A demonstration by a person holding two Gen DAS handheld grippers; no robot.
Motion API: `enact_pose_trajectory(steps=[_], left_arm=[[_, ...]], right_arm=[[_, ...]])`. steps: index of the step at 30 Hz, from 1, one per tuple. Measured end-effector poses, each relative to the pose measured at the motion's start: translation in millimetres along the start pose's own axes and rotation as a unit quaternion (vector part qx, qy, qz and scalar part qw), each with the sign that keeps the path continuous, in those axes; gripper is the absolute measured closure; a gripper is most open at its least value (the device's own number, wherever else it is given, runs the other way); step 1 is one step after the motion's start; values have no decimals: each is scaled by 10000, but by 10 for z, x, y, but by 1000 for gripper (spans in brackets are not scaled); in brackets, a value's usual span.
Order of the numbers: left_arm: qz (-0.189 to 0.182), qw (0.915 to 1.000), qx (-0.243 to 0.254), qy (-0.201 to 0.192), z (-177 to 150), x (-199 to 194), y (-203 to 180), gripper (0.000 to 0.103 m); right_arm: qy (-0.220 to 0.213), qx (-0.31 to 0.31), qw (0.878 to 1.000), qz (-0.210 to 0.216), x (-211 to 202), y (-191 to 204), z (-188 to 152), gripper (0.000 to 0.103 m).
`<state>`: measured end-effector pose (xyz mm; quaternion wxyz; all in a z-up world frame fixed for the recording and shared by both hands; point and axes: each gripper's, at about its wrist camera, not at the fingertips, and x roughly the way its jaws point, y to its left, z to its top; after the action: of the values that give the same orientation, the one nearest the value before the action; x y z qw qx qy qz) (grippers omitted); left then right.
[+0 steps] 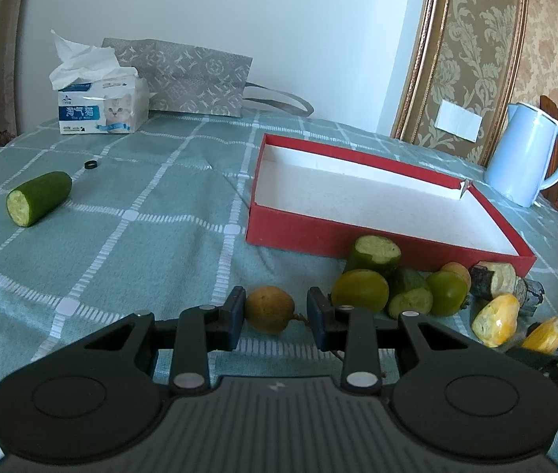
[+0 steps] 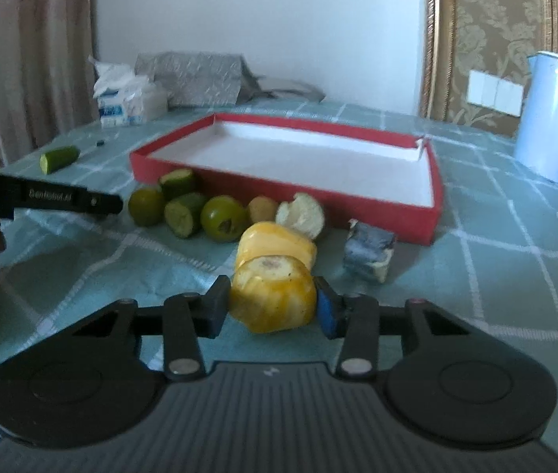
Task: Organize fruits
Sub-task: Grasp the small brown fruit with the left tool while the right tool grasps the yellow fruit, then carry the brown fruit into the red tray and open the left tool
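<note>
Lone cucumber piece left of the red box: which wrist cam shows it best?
Left wrist: the lone cucumber piece is large and sharp, with its cut face visible. In the right wrist view it is small, blurred and far off, left of the red box.

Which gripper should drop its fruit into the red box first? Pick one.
Right. The right gripper appears closed on the yellow fruit piece; the left gripper only straddles the brown fruit, with a gap. The red box lies just ahead.
</note>
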<state>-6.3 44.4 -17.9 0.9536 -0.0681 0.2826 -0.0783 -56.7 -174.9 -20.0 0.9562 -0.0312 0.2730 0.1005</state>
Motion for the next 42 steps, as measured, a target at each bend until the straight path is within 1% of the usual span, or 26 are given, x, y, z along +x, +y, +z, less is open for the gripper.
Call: enact_pose_trajectory(steps=[3, 6, 8, 13, 17, 22, 25, 27, 29, 33, 34, 35, 36, 37, 38, 39, 42], left_arm=[[16, 10000, -7, -62, 9, -32, 10, 70], [113, 9998, 85, -118, 54, -89, -9, 70], [93, 9997, 95, -186, 133, -154, -19, 70], [-1, 9989, 267, -387, 442, -190, -162, 70], [-26, 9977, 499, -455, 698, 26, -393, 70], [0, 9977, 655, -197, 878, 494, -615, 70], [-47, 9980, 616, 100, 939, 792, -677, 70], [46, 9976, 650, 239, 959, 962, -708, 70], [95, 9966, 720, 396, 969, 1111, -740, 70], [147, 9957, 707, 585, 942, 1294, -742, 69], [147, 9957, 692, 596, 937, 1317, -735, 64], [131, 9956, 703, 602, 933, 1330, -732, 52], [134, 9954, 740, 593, 935, 1339, -732, 45], [160, 9957, 736, 537, 935, 1331, -726, 33], [138, 9965, 691, 453, 941, 1302, -709, 29], [110, 9970, 669, 361, 956, 1269, -701, 29], [177, 9979, 605, 110, 1001, 1092, -654, 29]], right_arm=[[-253, -39, 9996, -109, -88, -11, -7, 61], [-539, 76, 9985, -84, -176, -51, -11, 61], [-677, 191, 9975, -79, -219, -93, -13, 61], [-614, 622, 9961, 118, -193, -260, -5, 61], [-646, 906, 9934, 263, -191, -357, -24, 61], [-753, 955, 9922, 287, -223, -371, -45, 61], [-730, 988, 9919, 337, -213, -386, -46, 61], [-746, 1045, 9910, 366, -214, -412, -52, 61], [-745, 1059, 9908, 388, -210, -417, -48, 61], [-723, 1048, 9909, 441, -200, -420, -44, 61], [-701, 1052, 9909, 460, -191, -423, -41, 61], [-691, 1071, 9907, 470, -183, -428, -39, 61], [-675, 1099, 9904, 491, -173, -437, -37, 61], [-667, 1116, 9902, 504, -167, -444, -37, 61], [-669, 1128, 9901, 508, -165, -446, -37, 61], [-674, 1129, 9900, 513, -163, -451, -36, 61], [-664, 1122, 9900, 540, -157, -451, -33, 61]])
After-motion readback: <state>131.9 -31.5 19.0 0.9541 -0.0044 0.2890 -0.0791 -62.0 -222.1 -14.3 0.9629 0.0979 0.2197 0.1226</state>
